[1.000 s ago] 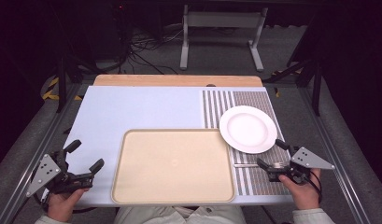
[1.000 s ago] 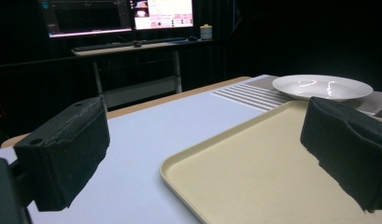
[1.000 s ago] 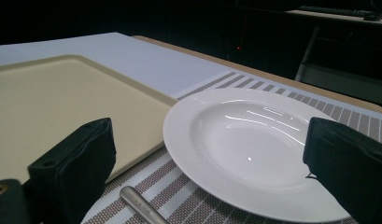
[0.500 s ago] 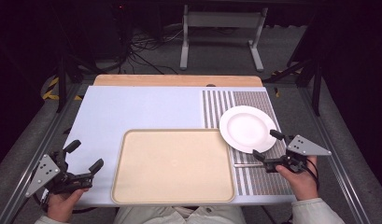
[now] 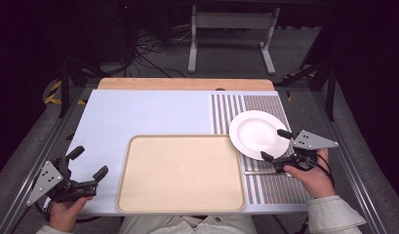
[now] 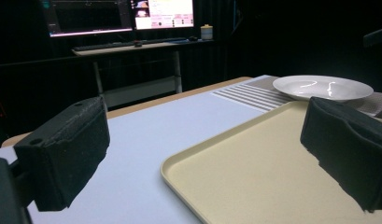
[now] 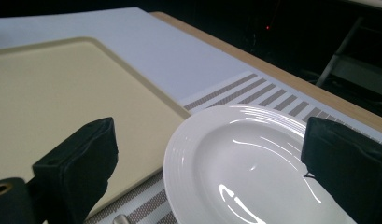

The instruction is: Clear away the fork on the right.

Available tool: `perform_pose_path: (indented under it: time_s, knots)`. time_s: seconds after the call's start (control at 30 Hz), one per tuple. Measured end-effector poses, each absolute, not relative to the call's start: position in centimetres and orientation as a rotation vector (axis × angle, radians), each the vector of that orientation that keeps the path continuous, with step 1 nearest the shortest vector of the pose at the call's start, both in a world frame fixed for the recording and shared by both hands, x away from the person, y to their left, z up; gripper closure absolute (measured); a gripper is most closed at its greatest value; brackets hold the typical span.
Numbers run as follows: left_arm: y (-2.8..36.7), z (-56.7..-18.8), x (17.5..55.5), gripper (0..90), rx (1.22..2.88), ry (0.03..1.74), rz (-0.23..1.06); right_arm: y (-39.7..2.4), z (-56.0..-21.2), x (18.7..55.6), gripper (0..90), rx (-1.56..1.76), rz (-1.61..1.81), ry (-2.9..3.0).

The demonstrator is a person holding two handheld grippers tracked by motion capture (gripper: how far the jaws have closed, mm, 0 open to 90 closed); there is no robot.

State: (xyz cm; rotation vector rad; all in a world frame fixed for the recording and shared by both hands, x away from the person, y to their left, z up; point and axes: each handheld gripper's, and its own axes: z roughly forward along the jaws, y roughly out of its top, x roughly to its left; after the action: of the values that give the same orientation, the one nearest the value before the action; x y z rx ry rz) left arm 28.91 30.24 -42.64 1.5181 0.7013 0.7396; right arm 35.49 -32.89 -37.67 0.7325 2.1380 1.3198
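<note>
A white plate rests on the striped mat at the table's right. A beige tray lies empty at the front middle, its right edge close to the plate. My right gripper stands open at the plate's near right rim, one jaw on each side of that rim, nothing held. My left gripper is open near the table's front left corner, left of the tray, pointing across it toward the plate.
The striped grey mat covers the right part of the pale blue table top. A wooden strip runs along the far edge. A desk with monitors stands beyond the table. Metal rails flank both sides.
My right gripper has moved forward and left, from the mat below the plate up to the plate's near right rim. My left gripper has stayed where it was.
</note>
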Motion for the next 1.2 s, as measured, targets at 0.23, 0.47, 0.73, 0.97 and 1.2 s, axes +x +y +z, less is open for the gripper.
perform_pose_path:
  time_s: [0.23, 0.47, 0.73, 0.97, 1.2]
  knots:
    - [30.2, -42.6, 29.0, 2.1, 1.521, 0.698, 0.739, -32.6, -36.1, 35.7, 7.5, 0.65, 1.12, 2.308]
    - [30.1, -42.6, 29.0, 2.2, 1.517, 0.702, 0.736, -32.1, -35.2, 36.3, 9.1, 0.578, 0.897, 2.501]
    - [30.2, -42.6, 29.0, 2.1, 1.518, 0.702, 0.738, -31.6, -35.4, 36.8, 9.9, 0.52, 0.671, 2.668]
    - [30.2, -42.6, 29.0, 2.1, 1.517, 0.703, 0.736, -31.6, -35.5, 37.2, 11.1, 0.497, 0.572, 2.732]
    - [30.2, -42.6, 29.0, 2.1, 1.519, 0.701, 0.738, -31.6, -35.9, 37.3, 13.3, 0.48, 0.462, 2.829]
